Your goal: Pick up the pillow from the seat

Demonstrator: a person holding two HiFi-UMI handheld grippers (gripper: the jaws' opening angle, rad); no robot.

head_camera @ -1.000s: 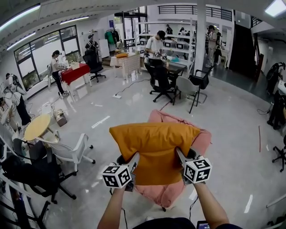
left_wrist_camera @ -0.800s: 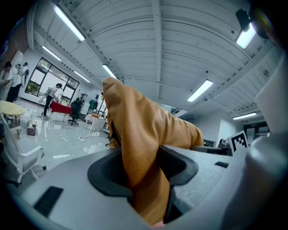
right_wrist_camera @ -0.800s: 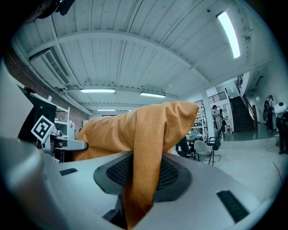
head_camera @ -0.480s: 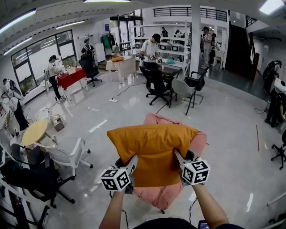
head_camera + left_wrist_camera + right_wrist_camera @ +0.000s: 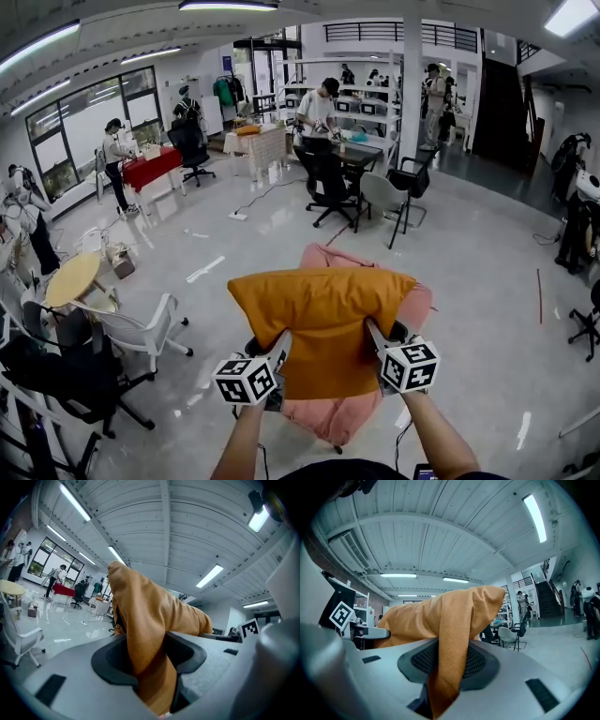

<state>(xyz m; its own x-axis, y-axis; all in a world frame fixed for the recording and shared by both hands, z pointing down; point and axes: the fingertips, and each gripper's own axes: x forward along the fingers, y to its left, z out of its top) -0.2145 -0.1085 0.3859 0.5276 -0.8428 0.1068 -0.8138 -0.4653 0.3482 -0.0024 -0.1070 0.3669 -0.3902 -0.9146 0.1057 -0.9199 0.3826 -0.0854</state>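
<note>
1. Head view is showing the orange pillow (image 5: 323,319) held up over the pink seat (image 5: 328,417). It's looking lifted off the seat, w/ both lower corners pinched.
2. Left claw (image 5: 279,345) is clamping a fold of fabric at the pillow's lower-left corner. Right claw (image 5: 373,336) is doing the same at lower right, both w/ jaws narrow on the cloth.
3. Handling, imo: it's looking light, soft and floppy, and the fabric isn't slippery. Corner pinches are working, but a grip taking in more stuffing would be sagging less.
4. Gripper views are showing the cloth bunched between the pads up close; head view isn't. Only head view is giving the seat & the pillow's place above it.
</note>
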